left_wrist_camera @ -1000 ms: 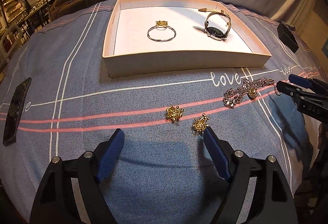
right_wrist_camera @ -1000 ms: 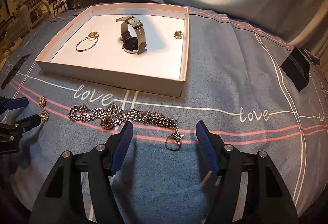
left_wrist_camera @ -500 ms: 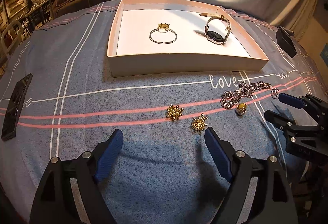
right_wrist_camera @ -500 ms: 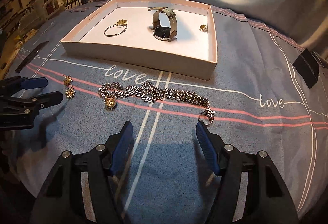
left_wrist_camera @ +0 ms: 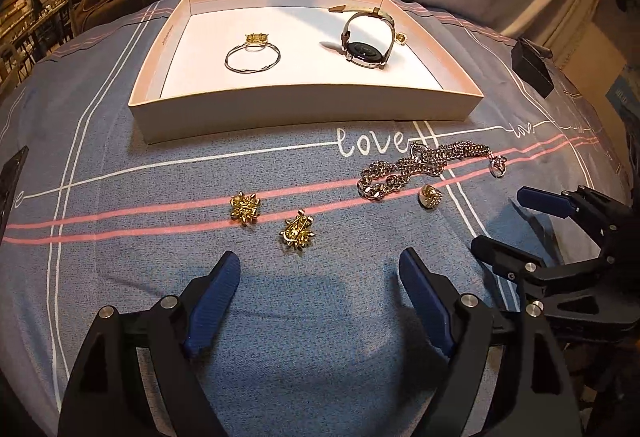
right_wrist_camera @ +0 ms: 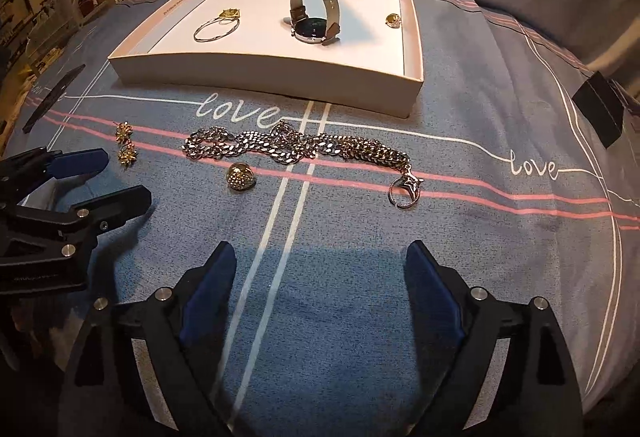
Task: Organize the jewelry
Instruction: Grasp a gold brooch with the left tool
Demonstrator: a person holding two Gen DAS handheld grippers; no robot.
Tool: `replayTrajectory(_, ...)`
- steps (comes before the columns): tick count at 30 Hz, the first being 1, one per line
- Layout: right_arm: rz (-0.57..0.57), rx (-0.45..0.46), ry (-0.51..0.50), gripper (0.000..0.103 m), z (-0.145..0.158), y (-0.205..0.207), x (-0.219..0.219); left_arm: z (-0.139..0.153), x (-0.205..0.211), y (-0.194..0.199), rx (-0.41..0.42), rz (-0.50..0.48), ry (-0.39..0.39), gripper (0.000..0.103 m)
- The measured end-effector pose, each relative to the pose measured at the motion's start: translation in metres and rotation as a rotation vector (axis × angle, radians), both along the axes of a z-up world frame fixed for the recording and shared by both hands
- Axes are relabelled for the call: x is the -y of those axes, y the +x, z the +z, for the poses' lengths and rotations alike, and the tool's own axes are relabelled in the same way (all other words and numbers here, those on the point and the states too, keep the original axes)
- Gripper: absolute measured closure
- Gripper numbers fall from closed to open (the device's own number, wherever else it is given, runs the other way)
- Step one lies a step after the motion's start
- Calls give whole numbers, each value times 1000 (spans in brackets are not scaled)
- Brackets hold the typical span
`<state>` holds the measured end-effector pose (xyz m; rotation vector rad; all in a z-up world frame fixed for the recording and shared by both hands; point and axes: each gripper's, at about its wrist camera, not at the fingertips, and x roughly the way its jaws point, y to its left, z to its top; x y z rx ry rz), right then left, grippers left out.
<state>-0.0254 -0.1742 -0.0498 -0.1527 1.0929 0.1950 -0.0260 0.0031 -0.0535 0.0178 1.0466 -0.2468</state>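
A shallow white tray [left_wrist_camera: 304, 105] [right_wrist_camera: 256, 75] holds a bangle with a gold charm [left_wrist_camera: 253, 55] [right_wrist_camera: 218, 28], a wristwatch [left_wrist_camera: 366, 43] [right_wrist_camera: 316, 17] and a small gold piece [right_wrist_camera: 393, 20]. On the blue cloth lie two gold flower earrings [left_wrist_camera: 245, 209] [left_wrist_camera: 298, 233] [right_wrist_camera: 124, 131] [right_wrist_camera: 128, 156], a silver chain [left_wrist_camera: 416, 171] [right_wrist_camera: 296, 147] with a star clasp [right_wrist_camera: 406, 189], and a round gold piece [left_wrist_camera: 430, 196] [right_wrist_camera: 240, 176]. My left gripper [left_wrist_camera: 320, 297] [right_wrist_camera: 100, 177] hangs open just short of the earrings, nothing between its fingers. My right gripper [right_wrist_camera: 320, 285] [left_wrist_camera: 516, 225] is opening wider, empty, short of the chain.
A black phone [right_wrist_camera: 52, 97] lies at the cloth's left edge, and a small black box [left_wrist_camera: 532, 67] [right_wrist_camera: 600, 109] sits at the right. White bedding rises behind the tray. Shelves and furniture stand far off at the back left.
Both grippers have drifted across the cloth and now sit close side by side. The right jaws have spread wider. The round gold piece now lies clear of the chain.
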Motion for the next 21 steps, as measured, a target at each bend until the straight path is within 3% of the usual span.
replayTrajectory(4,-67,-32,144,13,-5,-2,13,-2,4,9,21,15,12,26)
replayTrajectory(6,-93,-17,148,11,-7,-2,13,-2,4,11,37,12,19,31)
replayTrajectory(8,-109,-4,151,9,-7,-3,11,-2,4,11,60,-5,42,48)
replayTrajectory(10,-152,20,174,5,-8,-4,10,-1,2,8,73,-10,44,52)
replayTrajectory(13,-117,48,222,5,-11,-7,2,-1,-4,-1,89,-10,17,55)
replayTrajectory(16,-54,35,97,5,-15,-7,-15,-2,-8,-7,105,-14,-1,55)
replayTrajectory(19,-90,32,85,5,-15,-6,-14,-2,-5,-4,108,-12,4,55)
replayTrajectory(21,-77,36,64,5,-15,-5,-16,-3,-1,-1,111,-14,4,61)
